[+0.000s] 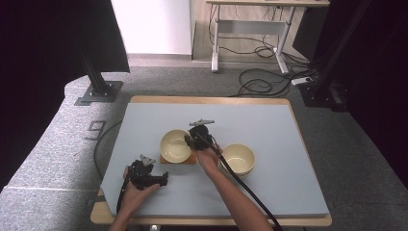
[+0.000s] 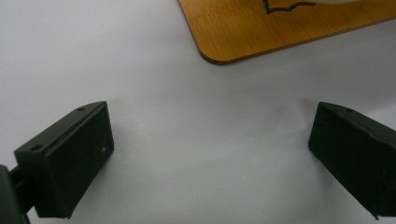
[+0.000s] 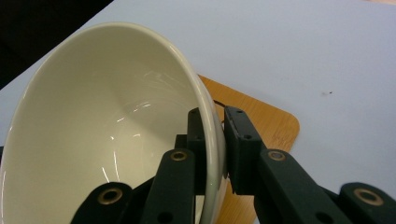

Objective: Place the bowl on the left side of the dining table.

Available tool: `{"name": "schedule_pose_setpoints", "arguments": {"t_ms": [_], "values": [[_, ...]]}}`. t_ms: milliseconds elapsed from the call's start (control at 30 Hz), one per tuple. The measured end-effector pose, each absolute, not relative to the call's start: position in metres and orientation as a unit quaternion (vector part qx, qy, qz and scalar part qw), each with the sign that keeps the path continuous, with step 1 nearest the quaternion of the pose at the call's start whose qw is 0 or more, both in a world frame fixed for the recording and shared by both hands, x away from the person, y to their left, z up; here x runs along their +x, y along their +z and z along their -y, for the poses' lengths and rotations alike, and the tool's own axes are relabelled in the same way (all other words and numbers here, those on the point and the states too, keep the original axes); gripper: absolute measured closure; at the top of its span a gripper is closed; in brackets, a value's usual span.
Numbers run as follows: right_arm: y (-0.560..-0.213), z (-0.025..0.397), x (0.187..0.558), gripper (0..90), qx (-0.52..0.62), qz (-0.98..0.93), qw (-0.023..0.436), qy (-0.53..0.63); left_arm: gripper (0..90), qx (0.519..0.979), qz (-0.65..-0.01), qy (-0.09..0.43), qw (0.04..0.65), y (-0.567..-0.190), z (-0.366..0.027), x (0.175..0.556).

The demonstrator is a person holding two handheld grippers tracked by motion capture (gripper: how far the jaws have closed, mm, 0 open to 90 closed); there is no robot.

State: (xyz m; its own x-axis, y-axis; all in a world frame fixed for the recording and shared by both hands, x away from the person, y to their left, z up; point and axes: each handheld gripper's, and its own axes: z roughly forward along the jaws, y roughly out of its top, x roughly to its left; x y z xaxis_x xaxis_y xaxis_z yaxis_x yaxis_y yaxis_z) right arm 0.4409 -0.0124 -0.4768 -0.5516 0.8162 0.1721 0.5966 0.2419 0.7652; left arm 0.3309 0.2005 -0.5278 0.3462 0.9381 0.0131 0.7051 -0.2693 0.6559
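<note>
The right hand-held gripper (image 3: 215,140) pinches only the thin rim of the cream bowl (image 3: 107,135), one jaw inside and one outside, so the glazed wall could slip or swing out of that narrow bite and knock down onto the wooden coaster (image 3: 261,121) just beneath it (the bowl looks tilted). The forearm reaches forward over the desk (image 1: 269,125), passing beside the second bowl (image 1: 238,159). The left hand-held gripper (image 2: 210,154) rests with jaws spread wide, empty, short of the coaster's corner.
</note>
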Motion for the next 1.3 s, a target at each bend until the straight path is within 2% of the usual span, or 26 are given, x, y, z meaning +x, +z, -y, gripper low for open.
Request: {"name": "schedule_pose_setpoints", "arguments": {"t_ms": [500,833,1300], "values": [[-0.486,0.010,0.445,81.2,0.462,-0.780,0.127,0.402,0.2,0.769,-0.534,0.206,0.284,-0.528,-0.200,0.331],[-0.485,0.006,0.447,82.0,0.448,-0.793,0.159,0.381,0.3,0.769,-0.534,0.206,0.284,-0.528,-0.200,0.331],[-0.485,0.008,0.456,81.3,0.466,-0.790,0.176,0.358,0.3,0.769,-0.534,0.206,0.284,-0.528,-0.200,0.331]]}}
